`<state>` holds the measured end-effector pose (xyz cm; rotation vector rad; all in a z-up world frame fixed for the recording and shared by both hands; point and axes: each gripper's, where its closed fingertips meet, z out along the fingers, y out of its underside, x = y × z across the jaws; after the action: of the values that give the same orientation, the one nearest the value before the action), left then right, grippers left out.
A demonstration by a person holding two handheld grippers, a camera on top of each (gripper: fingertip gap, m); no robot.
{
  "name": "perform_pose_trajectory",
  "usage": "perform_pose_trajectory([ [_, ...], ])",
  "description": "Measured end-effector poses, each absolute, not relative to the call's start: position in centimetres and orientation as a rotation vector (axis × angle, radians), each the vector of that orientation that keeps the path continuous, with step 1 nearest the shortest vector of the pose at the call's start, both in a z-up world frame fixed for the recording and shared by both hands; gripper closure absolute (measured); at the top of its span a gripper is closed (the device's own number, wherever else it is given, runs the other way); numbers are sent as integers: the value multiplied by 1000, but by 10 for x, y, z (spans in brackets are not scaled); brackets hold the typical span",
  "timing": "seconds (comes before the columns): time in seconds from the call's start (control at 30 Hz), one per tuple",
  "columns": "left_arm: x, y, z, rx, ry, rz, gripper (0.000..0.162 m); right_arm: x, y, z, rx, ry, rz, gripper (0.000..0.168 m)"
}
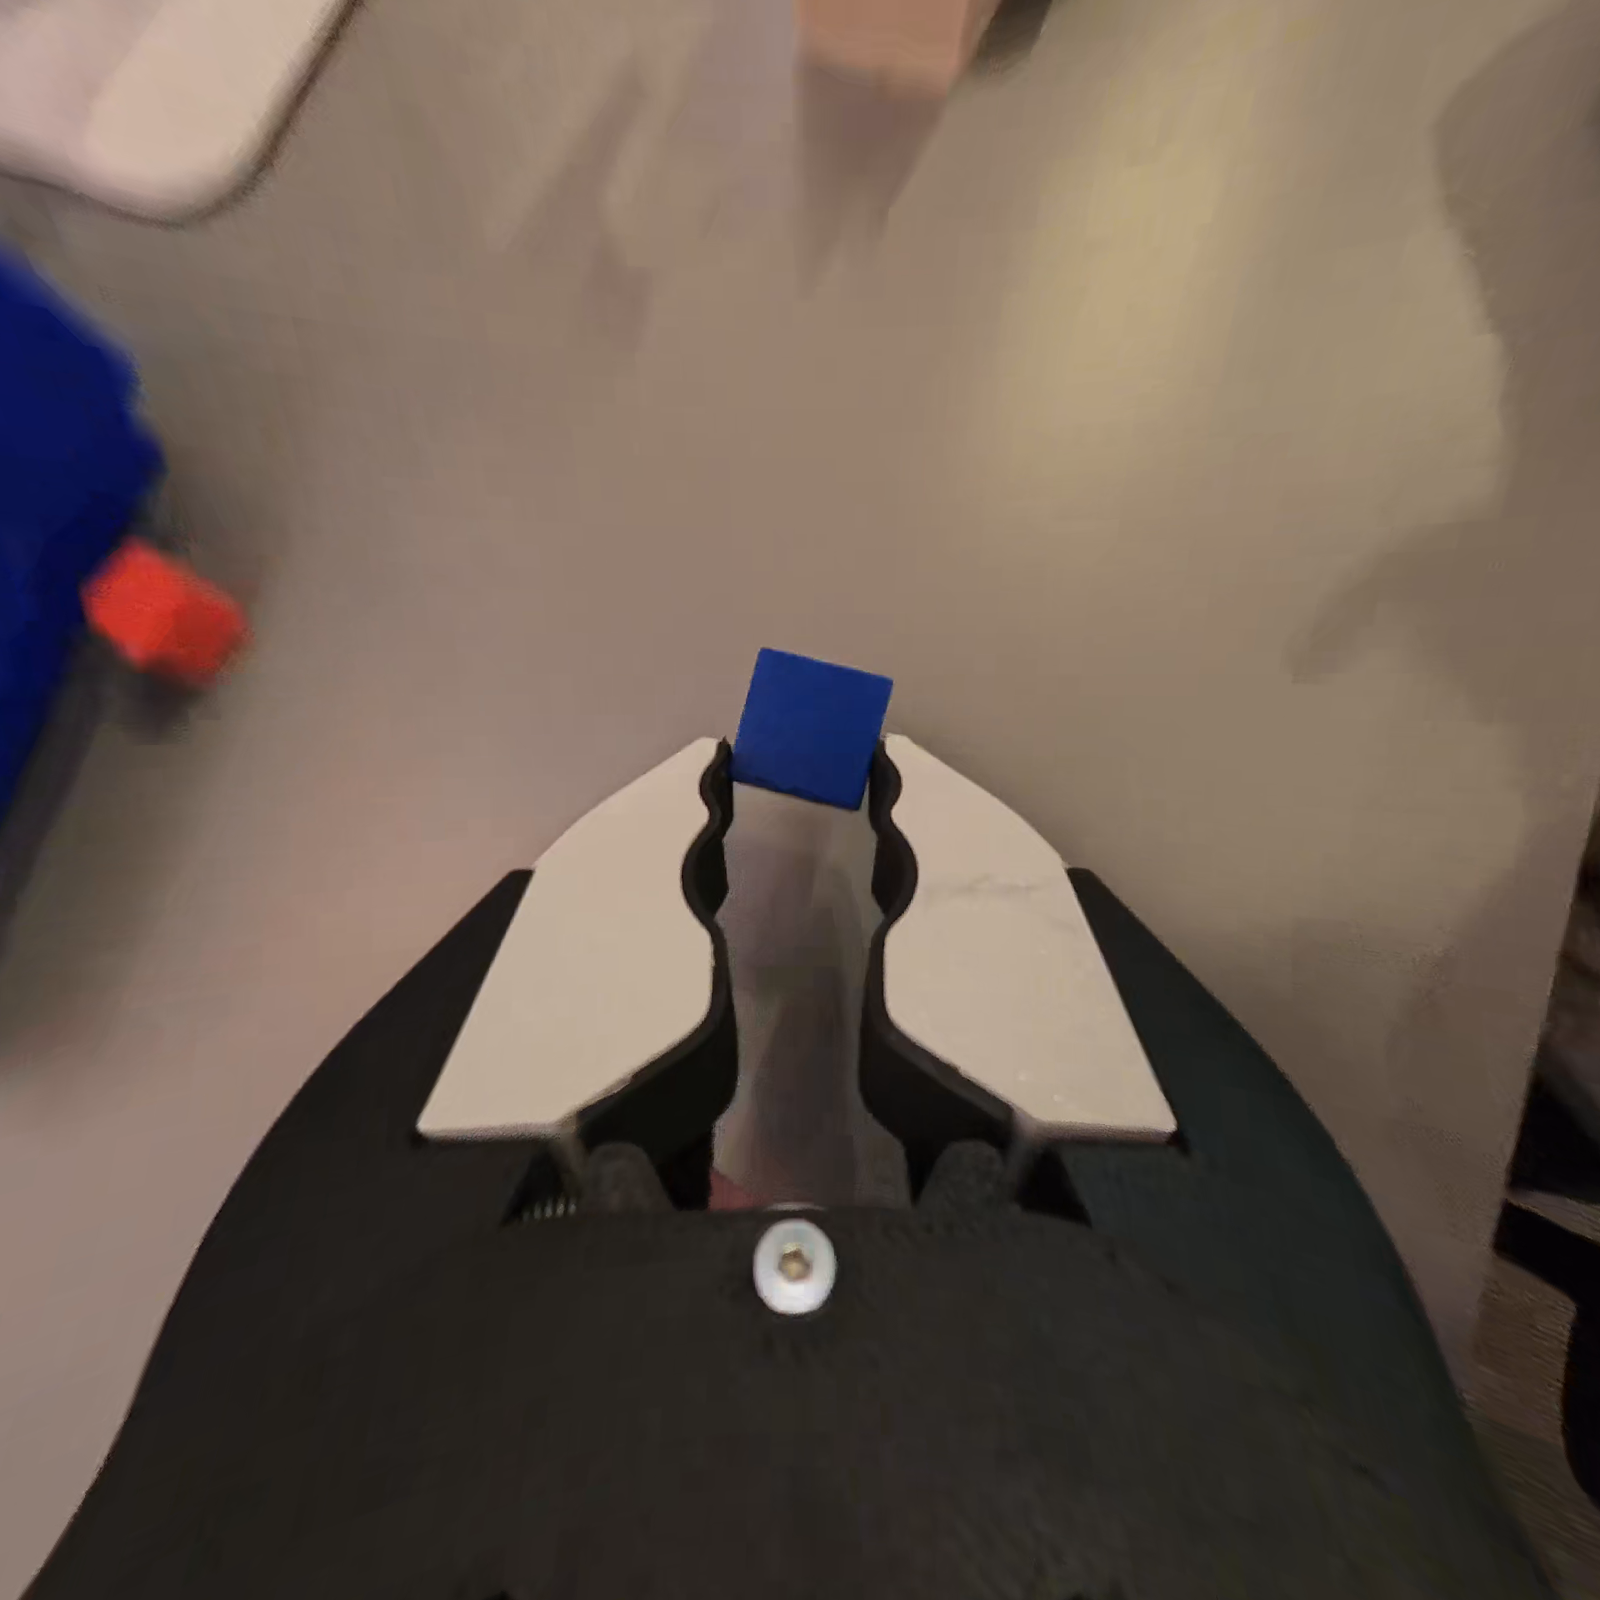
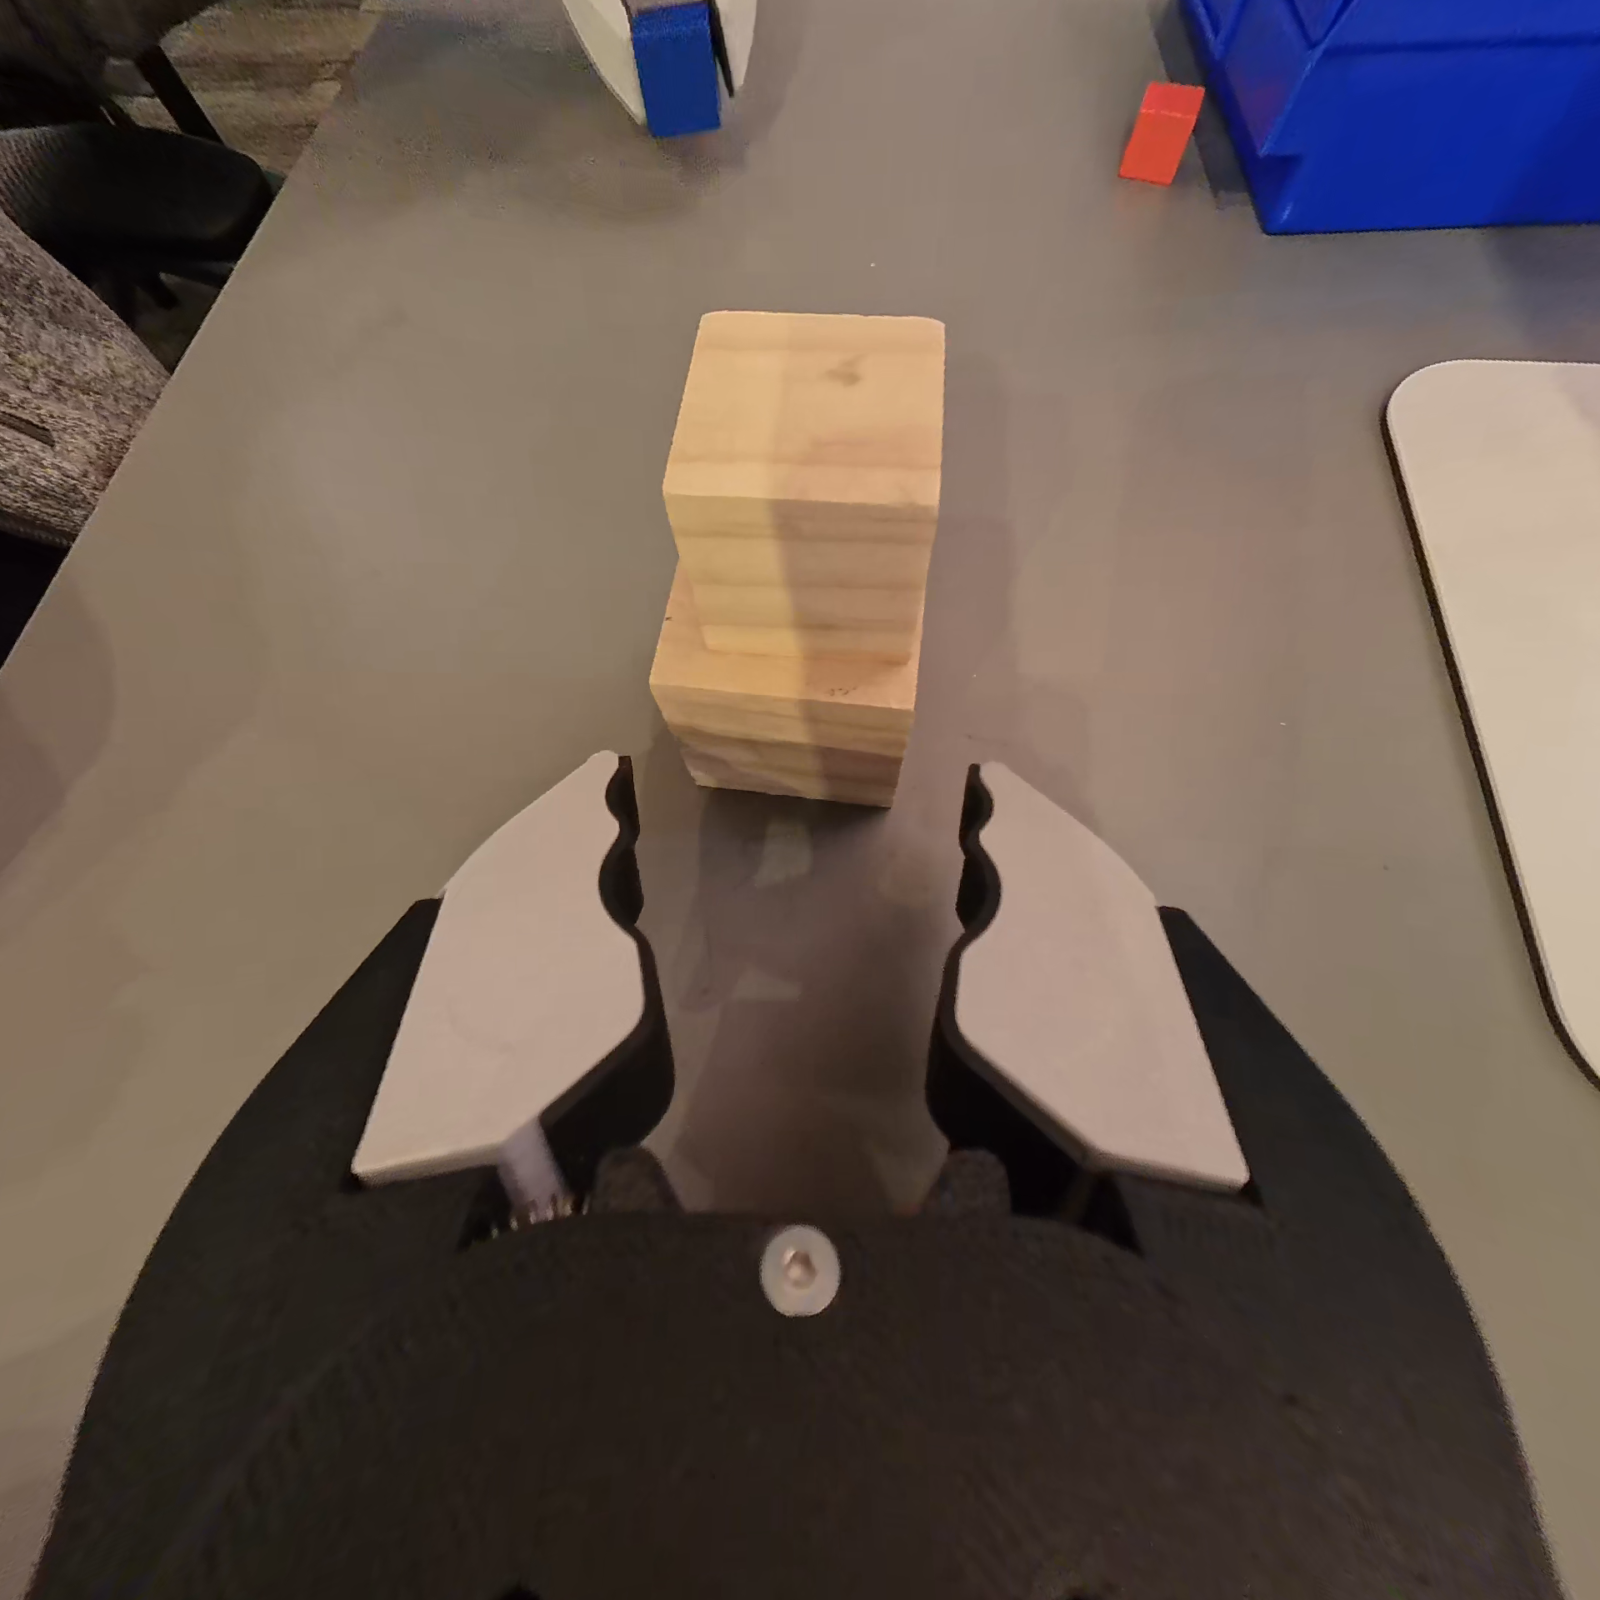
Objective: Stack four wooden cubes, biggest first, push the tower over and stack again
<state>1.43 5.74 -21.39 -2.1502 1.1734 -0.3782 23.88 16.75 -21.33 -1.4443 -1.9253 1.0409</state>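
My left gripper is shut on a small blue cube and holds it above the grey table; the view is blurred. It also shows at the top of the right wrist view with the blue cube. Two plain wooden cubes stand stacked in the middle: the upper cube on the lower cube, shifted a little off its edges. My right gripper is open and empty just in front of the stack. A small red cube lies near a blue bin; it also shows in the left wrist view.
A blue plastic bin stands at the far right, and shows at the left of the left wrist view. A white mat lies at the right edge. Chairs stand beyond the table's left edge. Across from one pair of fingers to the other is roughly 25 cm.
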Motion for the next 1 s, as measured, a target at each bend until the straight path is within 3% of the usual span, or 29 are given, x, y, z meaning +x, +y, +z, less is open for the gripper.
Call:
perform_pose_trajectory([
  [0.03,35,69,-201,-2095,1206,-389,132,239,167,-213,-1444,-1926,1042,96],
  [0.23,169,133,-128,-1813,1416,-465,132,240,166,-212,-1428,-1931,1044,97],
  [0.43,226,165,-131,-1813,1551,-461,132,241,165,-211,-1423,-1928,1060,97],
  [0.6,222,163,-151,-1895,1550,-535,131,242,163,-213,-1419,-1944,1050,97],
  [0.67,220,163,-149,-1896,1508,-539,105,242,163,-212,-1418,-1943,1051,97],
  [0.73,209,163,-143,-1893,1468,-514,95,242,163,-212,-1418,-1937,1054,96],
  [0.87,144,169,-131,-1920,1279,-383,105,242,164,-211,-1418,-1933,1055,97],
  [1.0,37,183,-159,-2095,976,-151,108,242,164,-211,-1421,-1936,1055,97],
])
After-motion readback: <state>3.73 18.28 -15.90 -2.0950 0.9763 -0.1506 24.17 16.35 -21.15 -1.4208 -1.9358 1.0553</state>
